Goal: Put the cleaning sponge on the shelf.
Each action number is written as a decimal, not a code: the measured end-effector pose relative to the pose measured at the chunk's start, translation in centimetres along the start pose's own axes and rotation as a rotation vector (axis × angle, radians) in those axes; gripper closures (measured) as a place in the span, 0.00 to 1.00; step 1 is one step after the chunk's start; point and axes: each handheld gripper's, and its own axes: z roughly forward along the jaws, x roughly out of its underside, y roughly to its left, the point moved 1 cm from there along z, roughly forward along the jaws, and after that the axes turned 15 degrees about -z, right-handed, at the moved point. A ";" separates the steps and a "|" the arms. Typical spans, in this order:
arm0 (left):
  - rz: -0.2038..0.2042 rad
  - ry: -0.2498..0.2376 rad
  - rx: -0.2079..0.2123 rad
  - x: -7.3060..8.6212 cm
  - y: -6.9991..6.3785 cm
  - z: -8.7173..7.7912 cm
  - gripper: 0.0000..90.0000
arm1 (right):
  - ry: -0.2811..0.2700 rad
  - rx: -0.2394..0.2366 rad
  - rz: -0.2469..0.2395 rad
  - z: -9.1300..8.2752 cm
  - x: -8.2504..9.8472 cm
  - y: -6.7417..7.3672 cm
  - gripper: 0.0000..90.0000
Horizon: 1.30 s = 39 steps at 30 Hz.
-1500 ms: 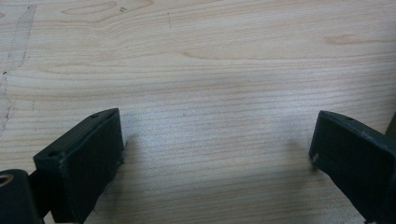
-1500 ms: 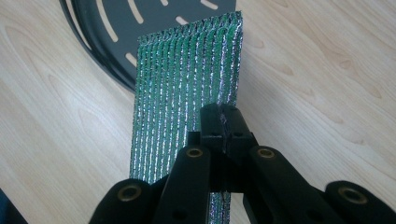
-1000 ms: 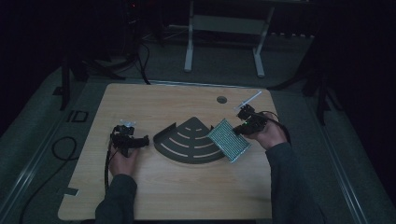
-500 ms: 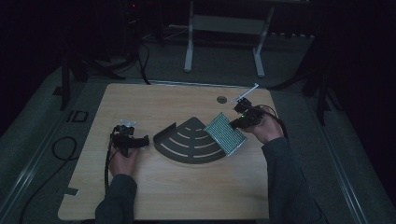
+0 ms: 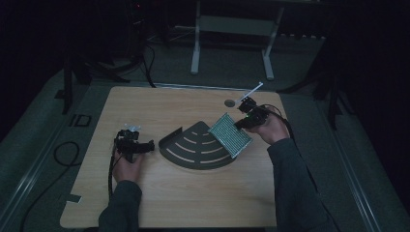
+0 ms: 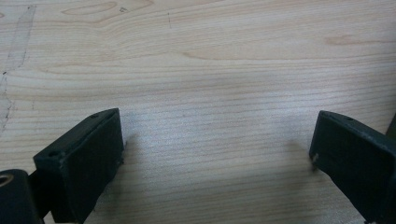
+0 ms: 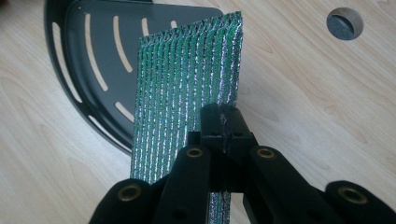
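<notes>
A green and silver ribbed scouring pad [image 5: 230, 135] [image 7: 187, 88] hangs tilted over the right edge of a black quarter-round slotted tray [image 5: 193, 147] [image 7: 98, 60]. My right gripper [image 5: 243, 122] [image 7: 224, 119] is shut on the pad's edge and holds it off the table. At the left of the table, my left gripper [image 5: 150, 145] [image 6: 215, 154] stands open just above bare wood, its jaws wide apart with nothing between them.
The wooden table [image 5: 169, 193] has a round grommet hole [image 5: 229, 103] [image 7: 344, 22] near its far edge, behind the right gripper. A cable [image 5: 63, 154] lies on the floor to the left. A white-legged stand [image 5: 232, 29] is beyond the table.
My right gripper has lifted the pad and carried it left and away from me, so that it now hangs over the tray's right edge. The left gripper has stayed put.
</notes>
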 end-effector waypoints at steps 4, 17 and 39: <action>0.000 0.000 0.000 0.0 0.0 0.0 0.04 | 0.000 0.003 0.003 0.4 -0.3 -0.2 1.00; 0.000 -0.001 0.000 0.0 0.0 0.0 0.04 | 0.009 0.001 0.004 2.0 -0.9 -0.4 1.00; -0.001 -0.002 0.000 0.0 0.0 0.0 0.04 | 0.074 0.026 -0.014 5.2 -1.6 0.5 1.00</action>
